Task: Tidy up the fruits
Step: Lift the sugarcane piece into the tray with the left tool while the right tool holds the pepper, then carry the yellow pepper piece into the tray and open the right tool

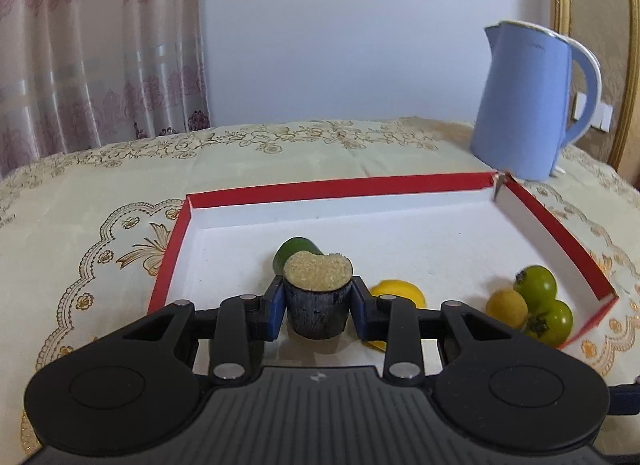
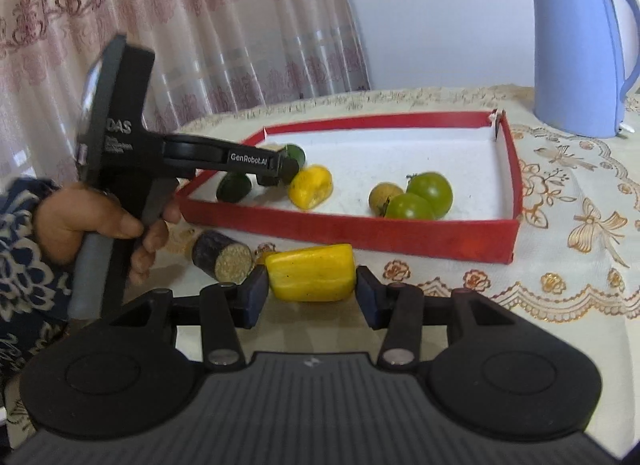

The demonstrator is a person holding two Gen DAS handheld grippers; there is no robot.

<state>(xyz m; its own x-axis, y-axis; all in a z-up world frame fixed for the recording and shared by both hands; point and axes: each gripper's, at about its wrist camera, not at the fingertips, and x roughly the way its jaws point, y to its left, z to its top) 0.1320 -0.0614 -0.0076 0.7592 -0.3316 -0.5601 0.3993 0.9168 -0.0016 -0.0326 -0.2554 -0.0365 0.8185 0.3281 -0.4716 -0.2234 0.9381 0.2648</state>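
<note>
Our left tool (image 1: 318,307) is closed on a dark cane stub (image 1: 316,297) over the red tray (image 1: 560,233). Our right tool (image 2: 312,291) brackets a yellow piece (image 2: 312,278) on the table (image 2: 560,265); grip unclear. Next, we'd judge: release the stub, lift the yellow piece in.

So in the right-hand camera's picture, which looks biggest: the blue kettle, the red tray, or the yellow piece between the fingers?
1. red tray
2. blue kettle
3. yellow piece, though nearness to the camera enlarges it.
</note>
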